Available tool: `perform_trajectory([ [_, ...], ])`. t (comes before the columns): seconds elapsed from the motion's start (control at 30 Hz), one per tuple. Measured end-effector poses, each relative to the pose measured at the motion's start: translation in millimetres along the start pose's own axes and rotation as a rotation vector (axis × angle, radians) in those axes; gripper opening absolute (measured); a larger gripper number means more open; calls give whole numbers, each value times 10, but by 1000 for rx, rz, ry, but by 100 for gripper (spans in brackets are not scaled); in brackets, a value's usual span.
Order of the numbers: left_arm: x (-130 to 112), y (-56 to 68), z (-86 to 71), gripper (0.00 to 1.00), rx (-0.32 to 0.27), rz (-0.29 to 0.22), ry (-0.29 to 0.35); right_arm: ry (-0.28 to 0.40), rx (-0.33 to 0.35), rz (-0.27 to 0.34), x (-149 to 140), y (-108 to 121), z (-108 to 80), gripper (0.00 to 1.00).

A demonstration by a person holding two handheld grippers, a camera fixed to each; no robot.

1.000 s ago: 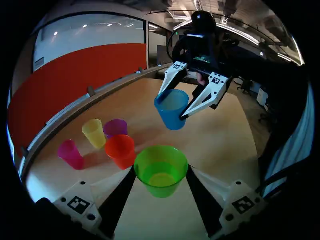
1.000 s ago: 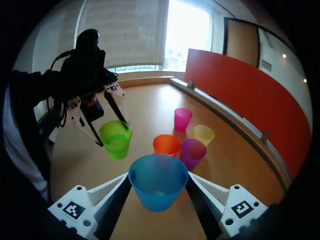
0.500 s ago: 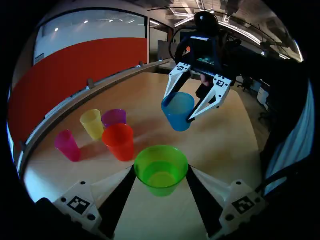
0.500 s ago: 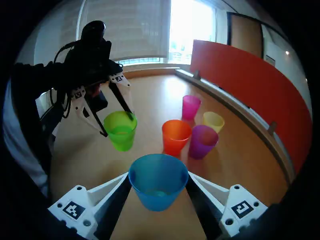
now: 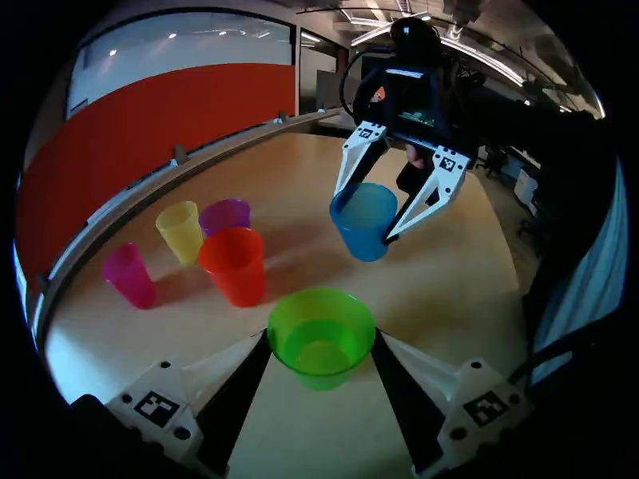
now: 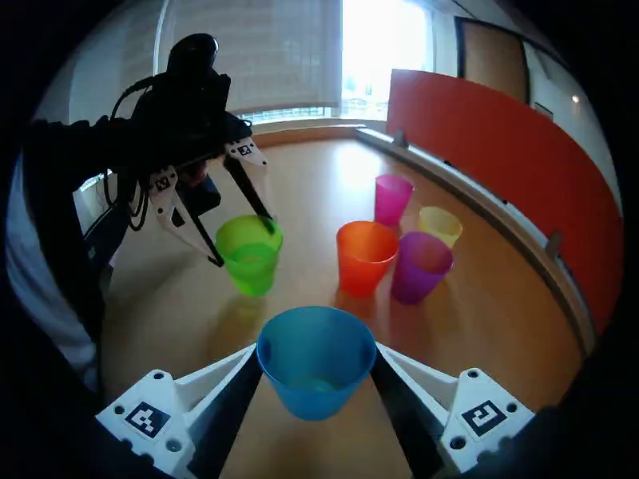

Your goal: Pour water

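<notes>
The left tongs (image 5: 320,342) are closed on a green cup (image 5: 321,339), one finger on each side of it. The right tongs (image 6: 316,351) hold a blue cup (image 6: 316,361) in the same way. Both cups stand upright, long axis vertical and mouth up, facing each other across the counter (image 5: 447,271).

The left gripper view looks down into the green cup, where a little liquid lies at the bottom, and shows the blue cup from the side. The right gripper view looks into the blue cup; I cannot tell how much it contains. It also shows the green cup raised, with its shadow on the counter below. An orange cup (image 5: 234,267), a purple cup (image 5: 224,215), a yellow cup (image 5: 180,231) and a pink cup (image 5: 129,275) stand together on the counter, near a red wall panel (image 5: 144,120).
</notes>
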State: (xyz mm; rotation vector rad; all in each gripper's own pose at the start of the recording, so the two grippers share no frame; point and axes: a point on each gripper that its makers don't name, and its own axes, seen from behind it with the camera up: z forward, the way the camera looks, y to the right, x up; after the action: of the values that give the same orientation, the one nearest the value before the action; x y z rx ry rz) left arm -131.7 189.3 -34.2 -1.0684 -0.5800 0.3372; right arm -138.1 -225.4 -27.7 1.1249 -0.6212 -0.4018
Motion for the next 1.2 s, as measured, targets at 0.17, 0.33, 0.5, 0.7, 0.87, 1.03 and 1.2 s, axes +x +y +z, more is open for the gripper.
perform_trajectory([
  [0.17,-28,25,41,87,-6,5,-6,-13,6,-8,-83,-48,37,91],
  [0.33,-57,19,75,87,0,9,-7,-18,7,-12,-122,-67,62,91],
  [0.5,-83,15,84,87,2,1,-3,-24,-1,-20,-169,-69,93,91],
  [0.7,-106,8,79,87,5,-5,7,-28,5,-25,-197,-105,107,92],
  [0.87,-125,6,68,88,8,4,12,-26,3,-27,-205,-107,101,91],
  [1.03,-138,4,58,88,12,10,19,-29,6,-28,-231,-127,119,92],
  [1.2,-150,12,55,88,15,31,19,-26,8,-33,-244,-152,124,91],
])
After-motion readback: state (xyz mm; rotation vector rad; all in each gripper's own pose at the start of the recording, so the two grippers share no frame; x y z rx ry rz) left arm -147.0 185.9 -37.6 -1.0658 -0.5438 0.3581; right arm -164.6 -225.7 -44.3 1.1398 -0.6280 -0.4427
